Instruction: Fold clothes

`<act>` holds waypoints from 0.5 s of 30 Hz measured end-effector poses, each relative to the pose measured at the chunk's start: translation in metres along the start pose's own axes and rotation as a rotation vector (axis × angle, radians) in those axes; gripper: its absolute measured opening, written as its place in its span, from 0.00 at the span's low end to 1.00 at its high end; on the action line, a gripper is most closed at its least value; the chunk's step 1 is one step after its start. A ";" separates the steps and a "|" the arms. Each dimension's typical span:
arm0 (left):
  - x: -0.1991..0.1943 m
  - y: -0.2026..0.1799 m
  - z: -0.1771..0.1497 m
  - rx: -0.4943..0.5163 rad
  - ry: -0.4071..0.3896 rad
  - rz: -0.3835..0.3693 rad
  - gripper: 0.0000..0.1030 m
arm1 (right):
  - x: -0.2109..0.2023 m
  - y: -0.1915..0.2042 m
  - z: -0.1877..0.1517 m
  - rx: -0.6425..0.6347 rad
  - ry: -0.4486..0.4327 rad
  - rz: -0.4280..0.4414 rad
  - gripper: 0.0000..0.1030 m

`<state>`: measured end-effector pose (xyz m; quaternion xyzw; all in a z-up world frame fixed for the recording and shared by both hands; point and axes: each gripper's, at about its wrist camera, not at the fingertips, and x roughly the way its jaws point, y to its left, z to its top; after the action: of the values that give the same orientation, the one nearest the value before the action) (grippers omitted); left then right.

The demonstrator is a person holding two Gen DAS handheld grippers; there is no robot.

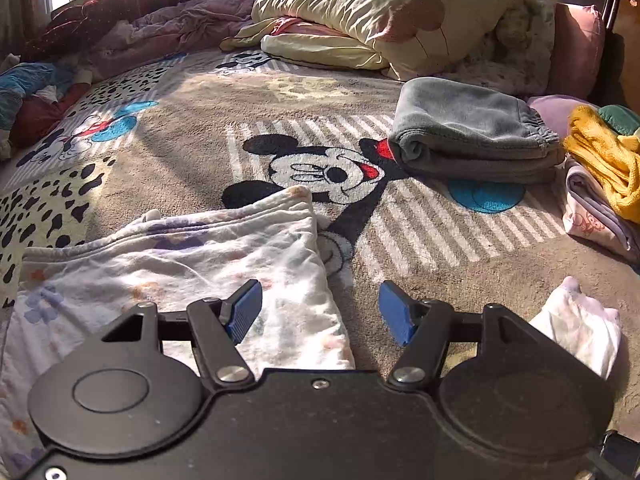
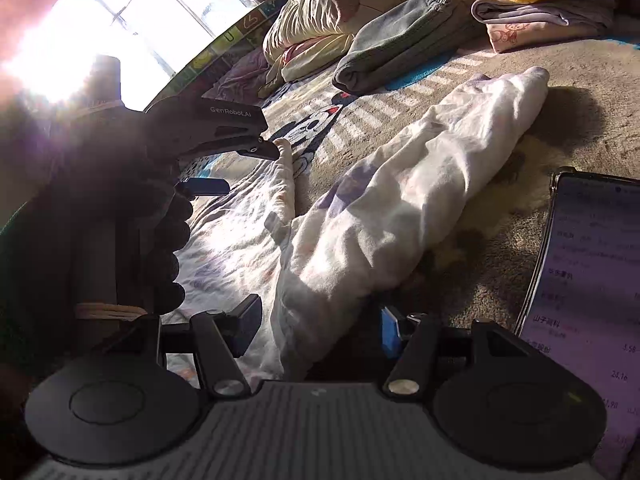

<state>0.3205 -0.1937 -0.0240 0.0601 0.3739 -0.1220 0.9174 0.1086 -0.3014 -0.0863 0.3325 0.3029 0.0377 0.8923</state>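
Note:
A white floral garment (image 1: 180,280) lies on the Mickey Mouse blanket (image 1: 400,240), part folded flat at the left. Its other part shows as a small white end (image 1: 580,328) at the right. My left gripper (image 1: 320,312) is open and empty, hovering over the garment's right edge. In the right wrist view the garment (image 2: 400,208) runs as a crumpled roll away from my right gripper (image 2: 320,328), which is open, with the cloth lying between its blue pads (image 2: 390,334). The left gripper (image 2: 224,136) also shows there, held by a gloved hand.
Folded grey trousers (image 1: 472,136) lie at the back right, beside a yellow knit (image 1: 604,160) on a folded pink-lilac garment (image 1: 592,216). A cream duvet (image 1: 380,12) and loose clothes (image 1: 36,96) lie along the back. A phone (image 2: 592,280) lies at the right.

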 end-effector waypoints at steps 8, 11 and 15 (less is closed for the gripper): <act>0.022 -0.002 0.016 -0.020 0.037 0.025 0.62 | -0.001 -0.011 0.009 0.042 -0.033 -0.021 0.50; 0.031 -0.009 0.017 0.005 0.060 0.031 0.61 | 0.000 -0.011 0.007 0.039 -0.040 -0.022 0.51; 0.050 -0.022 0.018 0.080 0.093 0.093 0.60 | 0.003 -0.012 0.006 0.047 -0.050 -0.012 0.53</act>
<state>0.3615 -0.2280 -0.0466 0.1198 0.4077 -0.0911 0.9006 0.1125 -0.3132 -0.0912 0.3522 0.2836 0.0169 0.8918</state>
